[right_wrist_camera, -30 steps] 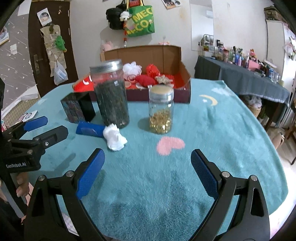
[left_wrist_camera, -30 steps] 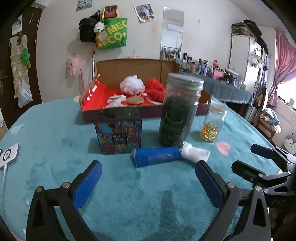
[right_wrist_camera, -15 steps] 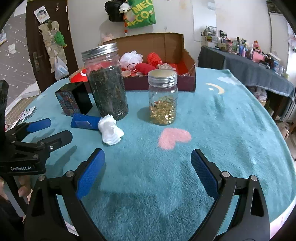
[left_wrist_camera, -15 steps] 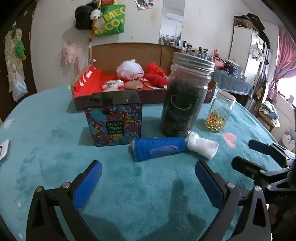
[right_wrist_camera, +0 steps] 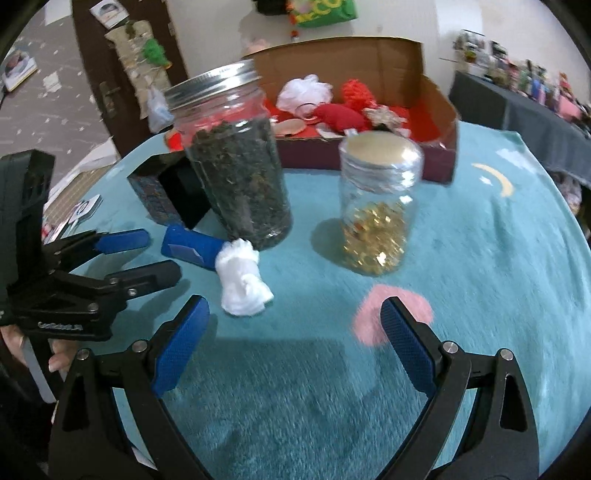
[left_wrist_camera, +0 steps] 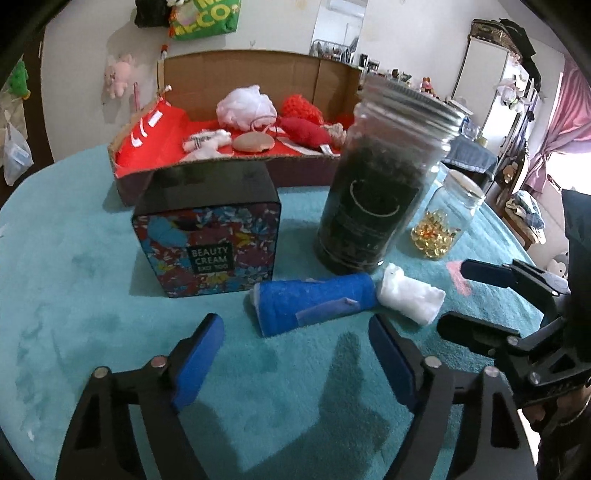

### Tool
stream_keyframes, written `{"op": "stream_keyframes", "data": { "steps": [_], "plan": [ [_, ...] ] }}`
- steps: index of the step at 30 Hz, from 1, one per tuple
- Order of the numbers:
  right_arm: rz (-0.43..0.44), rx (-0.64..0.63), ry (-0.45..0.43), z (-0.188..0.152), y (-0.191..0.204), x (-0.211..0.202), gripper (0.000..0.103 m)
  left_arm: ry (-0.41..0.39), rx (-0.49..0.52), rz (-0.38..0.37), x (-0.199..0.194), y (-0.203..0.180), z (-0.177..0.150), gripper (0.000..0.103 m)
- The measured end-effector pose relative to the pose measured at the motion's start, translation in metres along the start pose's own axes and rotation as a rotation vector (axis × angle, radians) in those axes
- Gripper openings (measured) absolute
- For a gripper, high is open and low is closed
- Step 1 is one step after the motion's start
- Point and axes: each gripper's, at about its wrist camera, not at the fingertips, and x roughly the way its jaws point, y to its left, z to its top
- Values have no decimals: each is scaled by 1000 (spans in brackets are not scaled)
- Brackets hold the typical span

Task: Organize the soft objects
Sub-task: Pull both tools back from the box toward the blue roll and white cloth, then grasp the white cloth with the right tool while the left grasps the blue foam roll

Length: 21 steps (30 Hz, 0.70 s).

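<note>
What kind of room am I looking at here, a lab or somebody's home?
Most likely a lived-in home, perhaps a bedroom. A plush toy and a green tote bag hang on the wall, pink curtains cover a window, and a side table is crowded with small bottles.

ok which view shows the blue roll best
The left wrist view: the blue roll lies almost whole and sharp, just ahead of the left hand-held gripper, whose jaws are closing with nothing between them. In the right wrist view the blue roll is smaller, its end hidden by the white cloth.
</note>
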Motion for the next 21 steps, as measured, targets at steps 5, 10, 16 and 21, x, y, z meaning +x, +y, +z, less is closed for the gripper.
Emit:
{"op": "stream_keyframes", "data": {
  "steps": [5,10,16,21],
  "plan": [
    [55,-34,45,6,6,11,69,2,-3,0,4,-3,5,71],
    [98,-51,58,10,10,16,30,-7,-1,-14,4,-5,7,43],
    [112,-85,4,4,20,5,14,-32,-22,-47,-7,3,4,19],
    [103,-20,-16,-2,14,-4,13,-38,-18,-69,-19,6,-2,9]
  ]
}}
